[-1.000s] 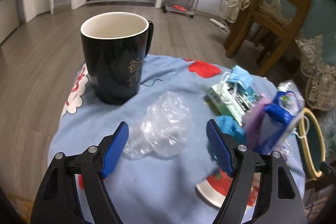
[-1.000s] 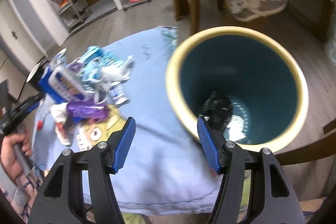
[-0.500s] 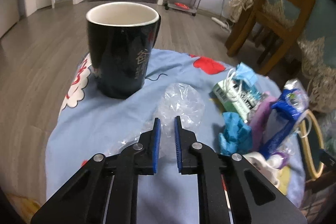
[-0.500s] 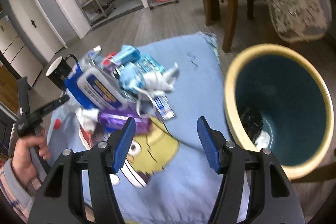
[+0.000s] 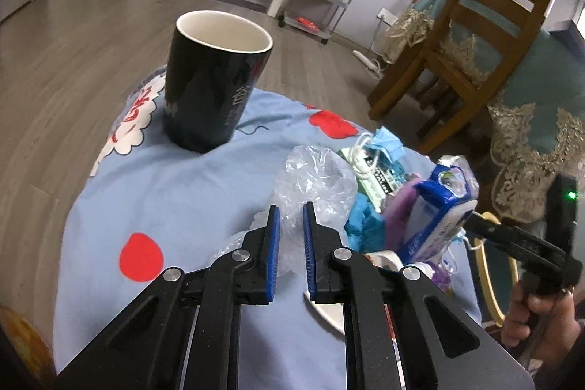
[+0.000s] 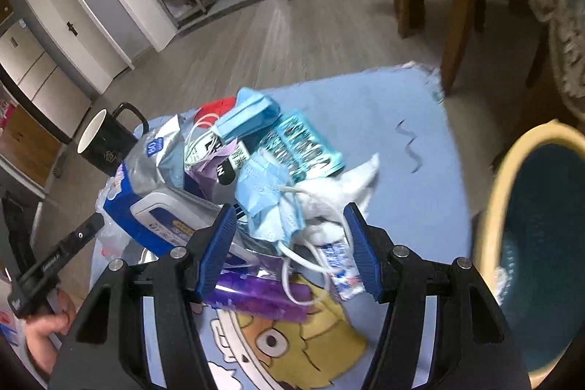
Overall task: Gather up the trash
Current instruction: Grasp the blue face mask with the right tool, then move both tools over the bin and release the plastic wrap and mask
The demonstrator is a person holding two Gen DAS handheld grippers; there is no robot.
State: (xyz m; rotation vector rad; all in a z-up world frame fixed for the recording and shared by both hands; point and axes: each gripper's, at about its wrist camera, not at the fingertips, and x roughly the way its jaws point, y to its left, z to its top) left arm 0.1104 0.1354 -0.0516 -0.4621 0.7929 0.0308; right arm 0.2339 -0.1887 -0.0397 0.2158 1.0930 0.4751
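My left gripper (image 5: pixel 290 247) is shut on a crumpled clear plastic bag (image 5: pixel 316 178), held just above the blue cloth-covered table (image 5: pixel 175 207). Beside it to the right lies a trash pile: a blue wipes pack (image 5: pixel 442 203), blue masks, a green packet. In the right wrist view my right gripper (image 6: pixel 289 251) is open over the same pile, its fingers either side of a blue face mask (image 6: pixel 268 200) and white tissue (image 6: pixel 340 192). The wipes pack (image 6: pixel 161 211) and a purple wrapper (image 6: pixel 256 295) lie close by. The yellow-rimmed teal bin (image 6: pixel 533 243) stands at the table's right.
A black mug (image 5: pixel 215 79) with a white inside stands at the table's far left; it also shows in the right wrist view (image 6: pixel 106 141). A wooden chair (image 5: pixel 475 42) and a lace-covered table stand beyond. Metal shelves line the far wall.
My left gripper closed on the clear plastic bag and lifted it slightly. My right gripper swung left from the bin's mouth to above the trash pile, staying open.
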